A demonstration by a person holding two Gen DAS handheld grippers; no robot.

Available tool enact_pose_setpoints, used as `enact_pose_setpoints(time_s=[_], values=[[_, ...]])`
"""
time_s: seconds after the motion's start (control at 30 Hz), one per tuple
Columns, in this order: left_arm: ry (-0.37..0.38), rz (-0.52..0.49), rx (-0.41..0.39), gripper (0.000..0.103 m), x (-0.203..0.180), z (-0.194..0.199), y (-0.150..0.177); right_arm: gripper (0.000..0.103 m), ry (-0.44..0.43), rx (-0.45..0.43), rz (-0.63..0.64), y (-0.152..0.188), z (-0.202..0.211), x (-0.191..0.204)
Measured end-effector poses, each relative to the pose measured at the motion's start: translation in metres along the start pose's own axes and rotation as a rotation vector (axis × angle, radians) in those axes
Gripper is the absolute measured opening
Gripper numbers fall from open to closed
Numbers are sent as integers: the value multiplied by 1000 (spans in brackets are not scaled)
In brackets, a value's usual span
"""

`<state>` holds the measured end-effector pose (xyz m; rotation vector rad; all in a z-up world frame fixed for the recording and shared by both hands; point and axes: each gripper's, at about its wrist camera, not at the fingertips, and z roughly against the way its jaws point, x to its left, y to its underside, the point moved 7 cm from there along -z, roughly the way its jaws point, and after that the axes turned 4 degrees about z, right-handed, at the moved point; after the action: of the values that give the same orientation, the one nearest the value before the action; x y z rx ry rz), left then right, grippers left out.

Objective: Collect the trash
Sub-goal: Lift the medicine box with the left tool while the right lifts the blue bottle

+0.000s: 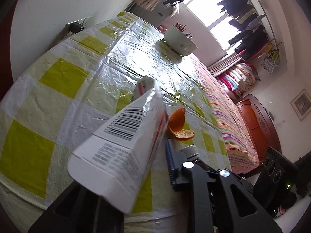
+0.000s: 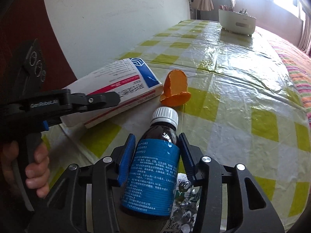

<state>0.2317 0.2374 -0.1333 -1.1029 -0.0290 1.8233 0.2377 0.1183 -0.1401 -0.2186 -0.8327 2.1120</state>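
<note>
Covering the whole work surface, the checked yellow-green tablecloth (image 2: 243, 89) under its glossy plastic sheet is the landmark here; a white bowl-shaped container (image 2: 236, 24) sits at its far end, near the window.

Next in size is the white medicine carton (image 2: 116, 85), raised at a slant off the cloth at its near-left corner — the left gripper (image 2: 108, 99) is clamped narrowly on its near end, apparently to carry it off as trash. The gripper's arm reads "GenRobot.AI"; the carton shows a barcode, a blue hexagon logo and a red band of print too blurred to read.

At the cloth's near edge the brown medicine bottle (image 2: 155, 167), white cap pointing away, lies between the blue pads (image 2: 127, 155) of the right gripper (image 2: 157, 155), which press its blue Chinese-printed label from both sides — a grip made ready for lifting.

Under the bottle, a foil blister sheet (image 2: 184, 203). Just beyond its cap, orange peel (image 2: 175, 89) remains uncollected.
</note>
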Motion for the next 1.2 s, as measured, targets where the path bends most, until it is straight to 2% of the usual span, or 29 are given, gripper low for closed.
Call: enact_pose_setpoints(time_s=[0.2,0.4,0.7,0.93,1.2], values=[[17,-41,-40,5,-11,9,-2,44,-22,-60,-17,-3,19,-4],[20,-52,-53,2,-14,11,-2,44,-44,-124,-44,-3,46,-13],[28,-131,-131,1,-39,29,-4,44,-56,-194,-97,3,77,-31],[66,-174,-132,1,-68,32,2,44,-29,-227,-141,12,96,-58],[110,-196,-100,1,-100,17,13,44,11,-235,-184,28,109,-88]])
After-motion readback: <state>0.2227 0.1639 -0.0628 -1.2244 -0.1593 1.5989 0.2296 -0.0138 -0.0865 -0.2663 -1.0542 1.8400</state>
